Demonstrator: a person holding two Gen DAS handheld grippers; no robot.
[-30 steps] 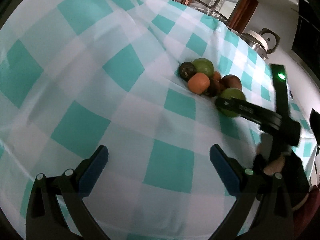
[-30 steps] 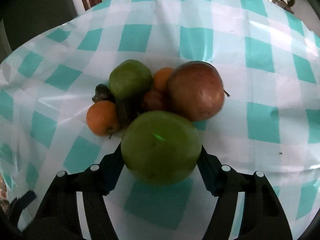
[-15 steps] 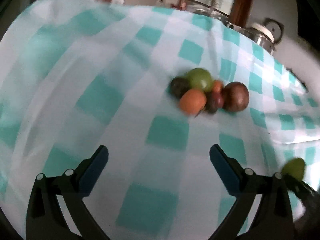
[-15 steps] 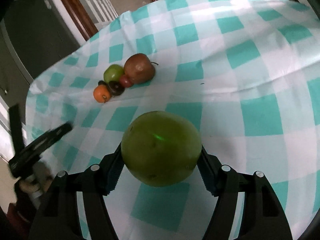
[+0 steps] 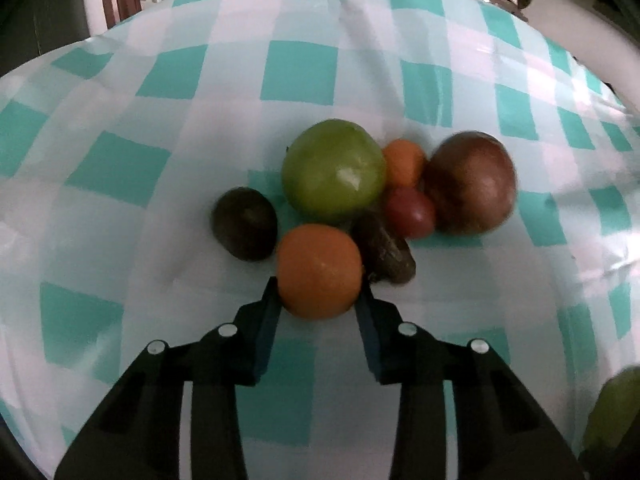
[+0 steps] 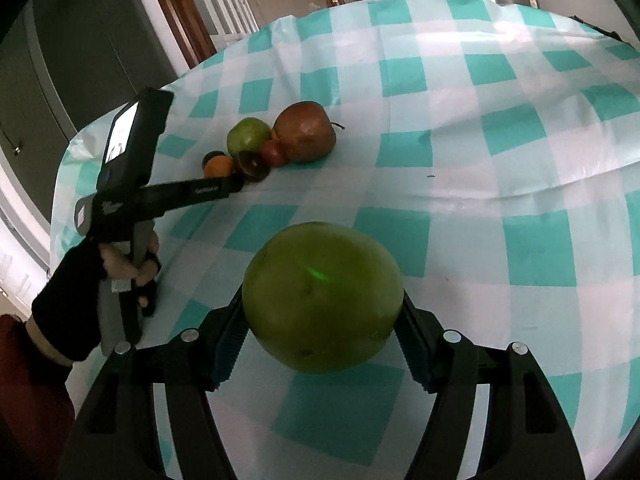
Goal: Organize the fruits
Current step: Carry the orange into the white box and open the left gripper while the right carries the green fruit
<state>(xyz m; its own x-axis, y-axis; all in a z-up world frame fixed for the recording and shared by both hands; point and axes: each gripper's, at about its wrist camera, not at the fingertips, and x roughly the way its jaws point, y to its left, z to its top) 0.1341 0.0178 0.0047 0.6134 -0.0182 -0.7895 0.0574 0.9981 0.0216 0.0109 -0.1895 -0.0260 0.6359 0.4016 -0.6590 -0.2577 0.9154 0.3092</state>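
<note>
Closing around the round orange citrus fruit (image 5: pixel 319 271), the left tongs (image 5: pixel 318 304) have a blue pad against each side of it at the near edge of the fruit pile on the teal-and-white checked worktop (image 5: pixel 120 168); whether the orange has left the cloth cannot be told. Touching or nearly touching it are a dark elongated fruit (image 5: pixel 386 250), a dark round avocado-like fruit (image 5: pixel 245 223) and the large green apple-like fruit (image 5: pixel 333 168). Behind them sit a small red fruit (image 5: pixel 410 213), a second small orange fruit (image 5: pixel 403 162) and a big reddish-brown apple (image 5: pixel 470 182).

The right tongs (image 6: pixel 322 320) grip a separate large green round fruit (image 6: pixel 323 295), held above the cloth well apart from the pile.

The pads appear to sit on the near half of the orange, so a squeeze could push it forward into its neighbours. Lifting it away may also let the dark elongated fruit roll. The green fruit is wide for its grip and smooth; a tilt of the right hand might drop it onto the worktop.
</note>
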